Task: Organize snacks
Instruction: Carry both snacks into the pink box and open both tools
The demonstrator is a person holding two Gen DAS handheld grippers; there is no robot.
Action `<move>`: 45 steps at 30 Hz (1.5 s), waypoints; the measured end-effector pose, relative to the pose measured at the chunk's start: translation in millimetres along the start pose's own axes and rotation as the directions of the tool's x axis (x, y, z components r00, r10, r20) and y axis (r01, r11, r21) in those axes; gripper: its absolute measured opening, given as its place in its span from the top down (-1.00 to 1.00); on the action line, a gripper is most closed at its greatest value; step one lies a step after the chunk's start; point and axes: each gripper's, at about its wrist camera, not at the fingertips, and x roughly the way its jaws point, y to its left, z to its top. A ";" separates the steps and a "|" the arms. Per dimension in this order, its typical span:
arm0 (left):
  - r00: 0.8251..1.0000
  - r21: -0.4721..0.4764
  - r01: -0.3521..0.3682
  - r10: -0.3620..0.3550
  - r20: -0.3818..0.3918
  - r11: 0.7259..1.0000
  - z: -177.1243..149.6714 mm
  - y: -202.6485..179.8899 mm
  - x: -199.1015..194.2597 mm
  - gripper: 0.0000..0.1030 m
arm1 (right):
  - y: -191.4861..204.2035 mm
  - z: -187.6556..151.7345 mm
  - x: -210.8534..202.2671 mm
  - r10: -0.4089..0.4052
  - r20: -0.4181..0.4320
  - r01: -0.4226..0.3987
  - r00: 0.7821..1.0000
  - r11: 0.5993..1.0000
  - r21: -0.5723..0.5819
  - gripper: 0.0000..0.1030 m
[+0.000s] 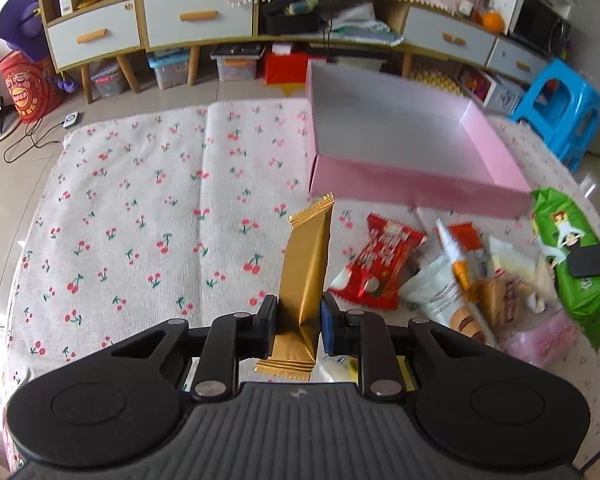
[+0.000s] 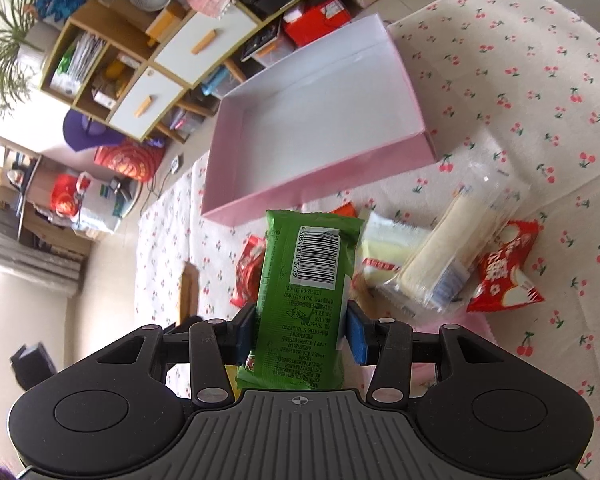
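Observation:
My left gripper (image 1: 299,322) is shut on a gold snack bar (image 1: 305,272) and holds it upright above the cherry-print cloth. My right gripper (image 2: 300,330) is shut on a green snack packet (image 2: 306,280), barcode side up; it also shows in the left wrist view (image 1: 560,240). An open pink box (image 1: 400,136) with a white, empty inside stands on the cloth beyond both grippers, also in the right wrist view (image 2: 320,120). A pile of loose snacks lies in front of the box: a red packet (image 1: 380,264), white and orange packets (image 1: 460,280), a clear packet of pale wafers (image 2: 456,240).
The cherry-print cloth (image 1: 140,200) covers the table. Behind it stand a sideboard with drawers (image 1: 180,20), storage boxes on the floor (image 1: 236,64) and a blue plastic stool (image 1: 560,112). A second red packet (image 2: 504,272) lies at the right of the pile.

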 end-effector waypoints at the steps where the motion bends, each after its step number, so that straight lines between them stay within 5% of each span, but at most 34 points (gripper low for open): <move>1: 1.000 -0.004 0.002 -0.002 0.011 1.000 3.7 -1.2 -1.0 0.61 | 0.1 3.5 -1.5 -0.008 0.011 0.007 1.000 1.000 0.004 0.13; 8: 0.997 -0.025 0.045 -0.044 0.059 0.999 31.5 -13.3 5.5 0.62 | 5.2 34.9 -1.6 -0.049 0.069 0.051 0.996 0.998 -0.021 0.13; 22: 0.993 0.111 0.024 -0.036 0.112 0.994 88.7 -48.3 72.7 0.61 | -14.4 107.7 32.1 0.048 0.216 -0.043 0.975 0.999 -0.029 0.12; 34: 0.993 0.250 -0.115 0.104 0.055 0.961 79.9 -55.2 94.4 0.67 | -25.9 123.1 71.9 0.005 0.170 0.014 0.985 0.994 -0.107 0.15; 45: 0.993 0.145 -0.108 0.113 -0.026 0.984 84.3 -55.5 86.4 0.68 | -26.7 122.7 74.6 -0.055 0.167 0.080 0.984 0.985 -0.150 0.17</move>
